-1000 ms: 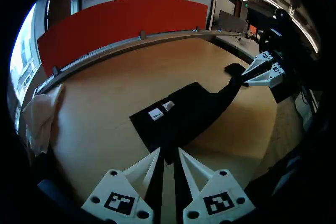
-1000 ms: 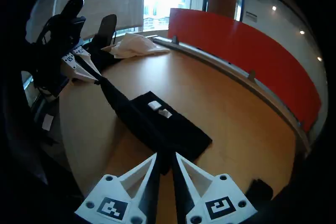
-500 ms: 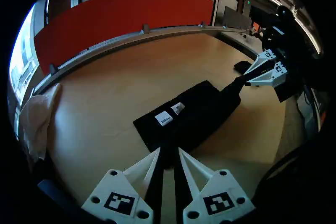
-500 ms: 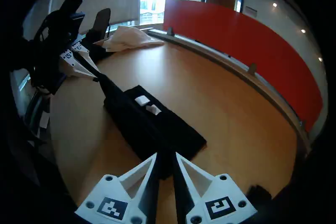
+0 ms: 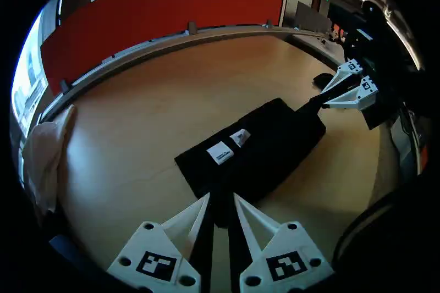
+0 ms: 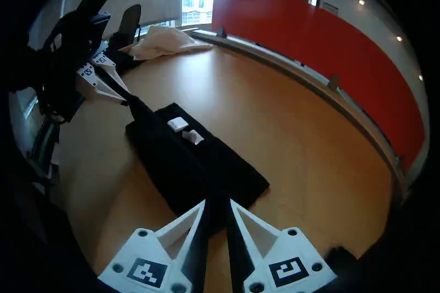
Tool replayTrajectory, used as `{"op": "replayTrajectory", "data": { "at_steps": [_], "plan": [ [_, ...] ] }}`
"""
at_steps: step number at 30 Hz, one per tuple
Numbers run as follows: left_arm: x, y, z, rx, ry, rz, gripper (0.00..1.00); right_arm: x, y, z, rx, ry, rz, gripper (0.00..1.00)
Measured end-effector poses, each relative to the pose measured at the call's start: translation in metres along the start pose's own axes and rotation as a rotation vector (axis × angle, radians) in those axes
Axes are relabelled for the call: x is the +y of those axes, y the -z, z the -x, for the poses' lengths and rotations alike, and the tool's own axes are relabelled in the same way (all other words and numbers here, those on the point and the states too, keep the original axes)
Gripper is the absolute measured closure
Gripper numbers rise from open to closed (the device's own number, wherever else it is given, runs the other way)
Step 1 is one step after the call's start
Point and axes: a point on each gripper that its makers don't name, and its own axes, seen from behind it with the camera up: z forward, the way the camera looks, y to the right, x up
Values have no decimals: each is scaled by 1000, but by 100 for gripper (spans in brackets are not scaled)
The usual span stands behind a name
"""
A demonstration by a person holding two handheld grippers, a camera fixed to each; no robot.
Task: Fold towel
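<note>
A black towel (image 5: 264, 142) with two white tags (image 5: 220, 153) lies folded on the wooden table (image 5: 148, 106). In the left gripper view, my left gripper (image 5: 221, 200) is shut on the towel's near corner. My right gripper (image 5: 323, 100) grips the far corner at the right. In the right gripper view the same towel (image 6: 181, 164) runs from my right gripper (image 6: 217, 203), shut on its near corner, to the left gripper (image 6: 127, 99) at the upper left, held by a dark-sleeved hand.
A crumpled white cloth (image 5: 41, 150) (image 6: 165, 45) lies at the table's end by the window. A red partition (image 5: 165, 10) (image 6: 330, 40) lines the far edge. A small black object (image 5: 322, 79) sits behind the right gripper. Dark chairs (image 6: 132, 23) stand beyond the table.
Both grippers have come lower and moved forward with the held edge. The strip of towel that hung taut between them now lies wider and flatter on the table.
</note>
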Motion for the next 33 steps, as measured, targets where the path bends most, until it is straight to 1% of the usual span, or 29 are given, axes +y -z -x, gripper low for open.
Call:
{"op": "replayTrajectory", "data": {
  "at_steps": [14,22,28,30,33],
  "plan": [
    [-15,-36,1,-31,16,-16,86,18,-31,12,-44,-23,1,83],
    [-21,-49,1,-41,7,-19,86,25,-42,15,-58,-42,12,82],
    [-27,-60,1,-49,-3,-33,86,34,-50,19,-69,-62,34,74],
    [-29,-64,1,-52,-5,-38,85,38,-53,21,-74,-68,45,69],
    [-31,-70,1,-55,-9,-45,85,43,-56,23,-78,-72,61,66]
  ]
}}
